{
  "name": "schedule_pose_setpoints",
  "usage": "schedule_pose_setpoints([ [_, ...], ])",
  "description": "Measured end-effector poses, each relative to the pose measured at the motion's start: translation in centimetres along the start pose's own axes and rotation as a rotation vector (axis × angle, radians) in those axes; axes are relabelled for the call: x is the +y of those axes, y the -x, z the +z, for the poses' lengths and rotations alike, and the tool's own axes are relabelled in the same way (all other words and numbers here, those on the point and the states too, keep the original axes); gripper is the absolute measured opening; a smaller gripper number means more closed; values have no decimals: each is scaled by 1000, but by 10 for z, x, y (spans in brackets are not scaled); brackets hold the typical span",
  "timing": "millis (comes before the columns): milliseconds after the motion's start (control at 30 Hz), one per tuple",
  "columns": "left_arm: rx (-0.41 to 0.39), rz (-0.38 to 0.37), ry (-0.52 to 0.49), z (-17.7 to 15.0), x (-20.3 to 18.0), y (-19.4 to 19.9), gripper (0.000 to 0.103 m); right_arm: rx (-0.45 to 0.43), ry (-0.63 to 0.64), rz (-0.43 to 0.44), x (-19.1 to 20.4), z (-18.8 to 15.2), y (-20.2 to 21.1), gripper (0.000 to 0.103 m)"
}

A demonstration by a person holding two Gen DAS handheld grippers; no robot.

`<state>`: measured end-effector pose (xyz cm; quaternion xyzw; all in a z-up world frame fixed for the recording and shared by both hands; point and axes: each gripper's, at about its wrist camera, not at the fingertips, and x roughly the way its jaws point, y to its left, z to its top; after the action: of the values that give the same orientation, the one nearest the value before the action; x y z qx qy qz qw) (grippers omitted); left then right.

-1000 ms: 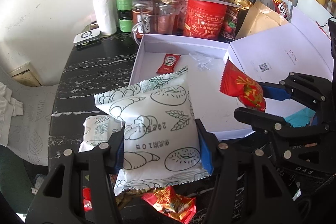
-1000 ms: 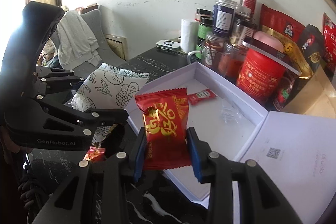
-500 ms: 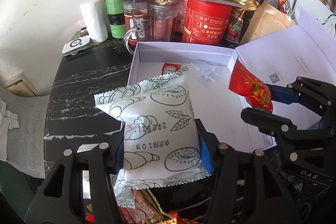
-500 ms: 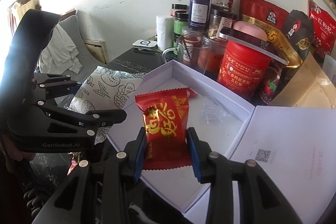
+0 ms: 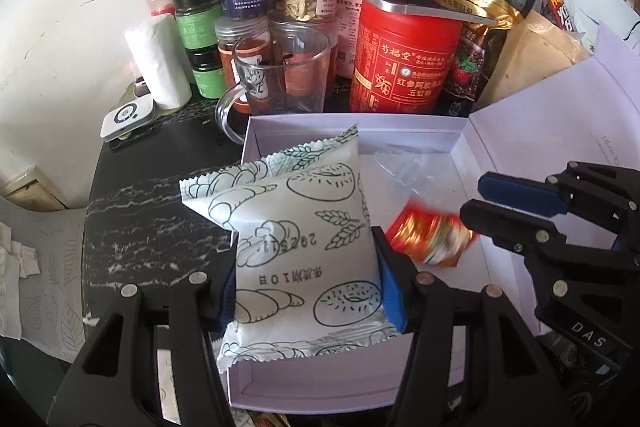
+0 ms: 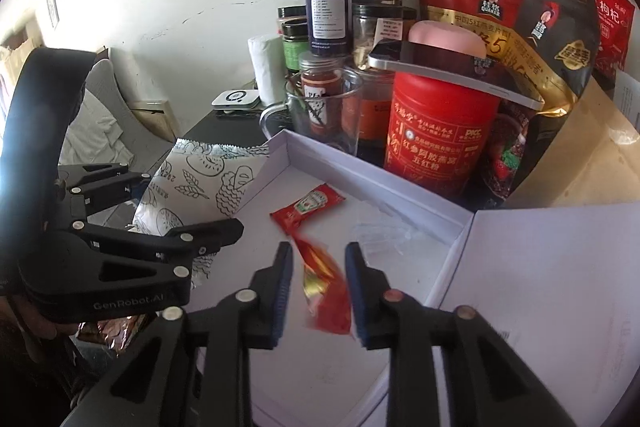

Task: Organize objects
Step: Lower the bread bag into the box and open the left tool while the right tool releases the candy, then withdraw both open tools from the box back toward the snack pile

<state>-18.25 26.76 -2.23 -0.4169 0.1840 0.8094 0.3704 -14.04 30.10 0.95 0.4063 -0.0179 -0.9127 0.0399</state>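
Over the white box [image 5: 352,391], the left claw [image 5: 306,279] clamps the white bread packet [image 5: 296,243]; the right claw [image 6: 318,281] stands open, the blurred red candy packet [image 6: 326,287] loose between its fingers above the box floor.

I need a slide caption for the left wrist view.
Left gripper clamps a white bread-print packet over the open white box, beside a blurred red packet.

Matt white cardboard box [image 5: 352,131], glossy plastic bread wrapper [image 5: 304,247]

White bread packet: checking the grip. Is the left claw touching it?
Touching: left wrist view shows the left claw pads pressing both sides of the white bread packet.
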Motion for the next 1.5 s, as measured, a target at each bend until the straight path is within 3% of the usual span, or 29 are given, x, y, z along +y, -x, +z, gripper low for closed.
schedule_pose_setpoints([
  [100, 19, 6, 8, 4, 2, -13, 55, 34, -22, 3, -3, 0, -12, 12],
  [500, 57, -5, -26, -3, -1, -34, 55, 53, -30, -38, 1, -5, -20, 13],
  [833, 39, -20, -9, -4, -2, -32, 55, 48, -108, -95, -8, -10, -10, 14],
  [933, 15, -23, -15, -3, -3, -29, 55, 36, -121, -109, -8, -11, -3, 25],
  [1000, 10, -24, -13, -3, -3, -27, 55, 33, -128, -122, -9, -12, 1, 45],
  [1033, 35, -30, -14, -3, -3, -26, 55, 30, -132, -131, -9, -12, 2, 45],
  [1500, -36, 3, 28, -4, 4, 14, 61, -13, -151, -172, -5, -10, 28, 56],
])
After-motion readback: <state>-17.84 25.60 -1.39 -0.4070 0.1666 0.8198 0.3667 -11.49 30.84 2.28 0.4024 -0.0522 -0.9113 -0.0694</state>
